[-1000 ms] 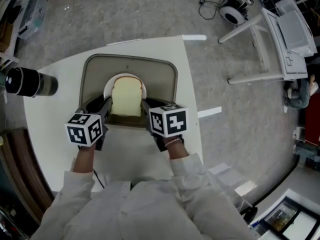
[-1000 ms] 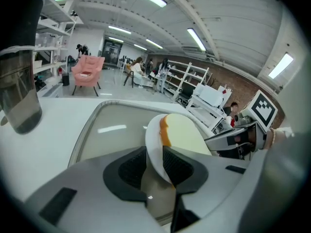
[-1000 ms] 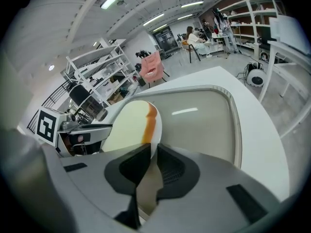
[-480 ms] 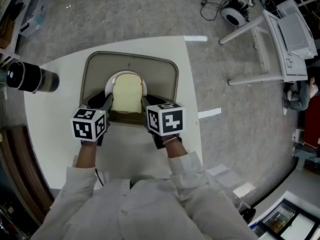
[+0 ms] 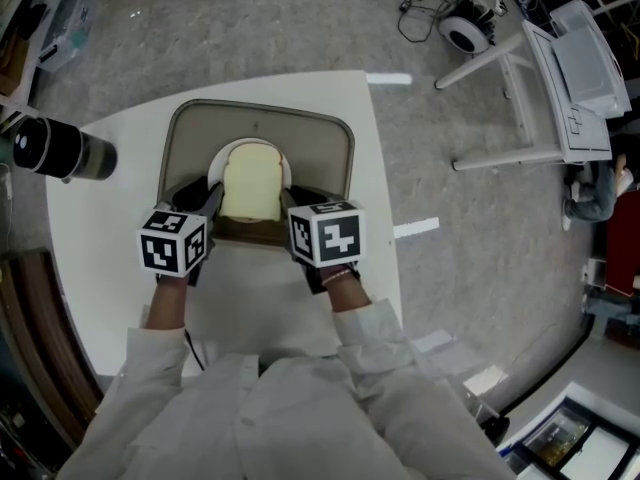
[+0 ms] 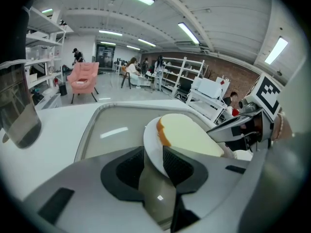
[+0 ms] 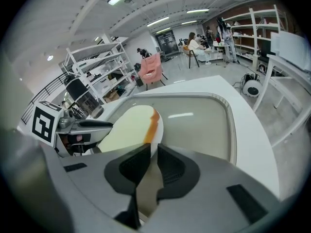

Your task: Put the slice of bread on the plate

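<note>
A slice of white bread point(image 5: 251, 183) lies on a round white plate point(image 5: 214, 171) over the beige tray point(image 5: 190, 133). My left gripper point(image 5: 208, 200) is shut on the plate's left rim, my right gripper point(image 5: 291, 202) on its right rim. In the left gripper view the jaws point(image 6: 154, 158) pinch the plate's edge point(image 6: 149, 142), with the bread point(image 6: 189, 136) just beyond. In the right gripper view the jaws point(image 7: 153, 155) clamp the plate's rim point(image 7: 159, 135) beside the bread point(image 7: 127, 129) and its brown crust. Whether the plate touches the tray is hidden.
The tray sits on a white table point(image 5: 110, 268). A black cylinder point(image 5: 62, 151) stands at the table's left edge. A white folding stand point(image 5: 560, 68) and cables point(image 5: 450, 18) are on the floor to the right.
Both grippers, with the plate and bread between them, have shifted slightly away from me over the tray. Both grips are unchanged.
</note>
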Available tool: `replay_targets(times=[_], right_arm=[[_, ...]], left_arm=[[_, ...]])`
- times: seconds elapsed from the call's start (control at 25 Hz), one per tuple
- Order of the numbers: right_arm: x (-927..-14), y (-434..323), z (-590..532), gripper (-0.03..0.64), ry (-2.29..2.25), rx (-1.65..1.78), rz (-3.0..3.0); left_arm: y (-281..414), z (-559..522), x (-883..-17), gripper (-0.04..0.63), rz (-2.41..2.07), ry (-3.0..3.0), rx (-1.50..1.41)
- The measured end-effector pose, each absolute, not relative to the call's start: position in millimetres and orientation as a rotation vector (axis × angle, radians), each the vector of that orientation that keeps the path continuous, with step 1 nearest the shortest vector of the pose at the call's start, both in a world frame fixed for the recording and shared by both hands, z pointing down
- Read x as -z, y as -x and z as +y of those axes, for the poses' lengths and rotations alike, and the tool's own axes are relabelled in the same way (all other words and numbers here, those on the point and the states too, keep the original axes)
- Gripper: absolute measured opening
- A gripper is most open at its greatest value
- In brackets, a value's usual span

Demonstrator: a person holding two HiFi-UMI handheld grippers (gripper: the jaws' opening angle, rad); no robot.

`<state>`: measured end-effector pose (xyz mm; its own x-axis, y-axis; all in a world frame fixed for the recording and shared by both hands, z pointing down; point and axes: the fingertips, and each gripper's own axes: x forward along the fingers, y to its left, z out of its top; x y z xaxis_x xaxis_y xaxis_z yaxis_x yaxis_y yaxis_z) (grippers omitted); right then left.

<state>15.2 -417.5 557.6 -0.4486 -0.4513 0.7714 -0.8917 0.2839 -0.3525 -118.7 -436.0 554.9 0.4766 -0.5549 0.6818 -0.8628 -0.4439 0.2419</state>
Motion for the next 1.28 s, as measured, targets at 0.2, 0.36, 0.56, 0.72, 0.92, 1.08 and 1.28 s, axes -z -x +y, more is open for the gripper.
replay_targets(times=[0.2,0.36,0.56,0.72,0.92,1.08,1.28], right_arm=[[-557,-21,-418,0.051,-1.238,-1.043,-2.03],[-552,-24,-418,0.051,-1.269,-1.043,-2.045],[-540,-25,-411,0.051,-1.276,-1.068,-2.09],[-526,-24,-402,0.051,-1.276,-1.072,-2.14],[-501,-23,-387,0.051,-1.269,-1.036,-2.225],[-479,-25,-374,0.046,-1.266,-0.997,-2.317],[-448,-30,-343,0.04,-1.26,-0.927,-2.422]], left_arm=[[119,-435,-555,0.106,-1.163,-2.16,-0.695],[124,-434,-551,0.106,-1.177,-2.141,-0.658],[135,-431,-541,0.104,-1.213,-2.126,-0.625],[133,-422,-525,0.104,-1.209,-2.134,-0.557],[127,-403,-494,0.104,-1.2,-2.154,-0.392],[126,-386,-472,0.103,-1.23,-2.191,-0.307],[120,-351,-442,0.08,-1.261,-2.24,-0.223]])
